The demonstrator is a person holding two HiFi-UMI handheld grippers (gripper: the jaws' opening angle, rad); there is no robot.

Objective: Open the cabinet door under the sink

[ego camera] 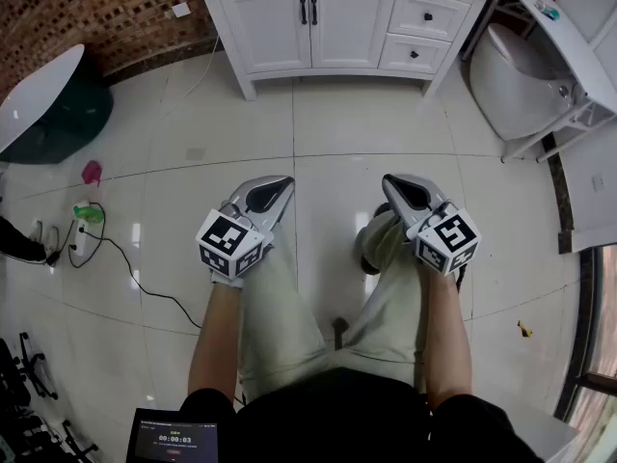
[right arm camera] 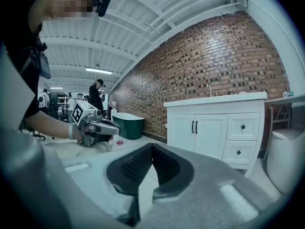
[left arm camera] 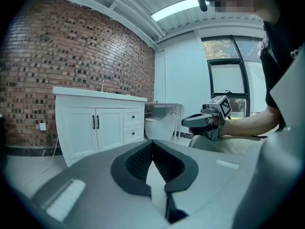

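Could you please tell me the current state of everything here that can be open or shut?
Left gripper: shut, nothing held.
Right gripper: shut, nothing held.
White double cabinet doors with black handles: both closed.
Two white drawers with black knobs: both closed.

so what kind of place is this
Likely a bathroom showroom or mock-up, not a home: a white sink cabinet, a green tub and what looks like a toilet stand on open tiled floor by a brick wall.
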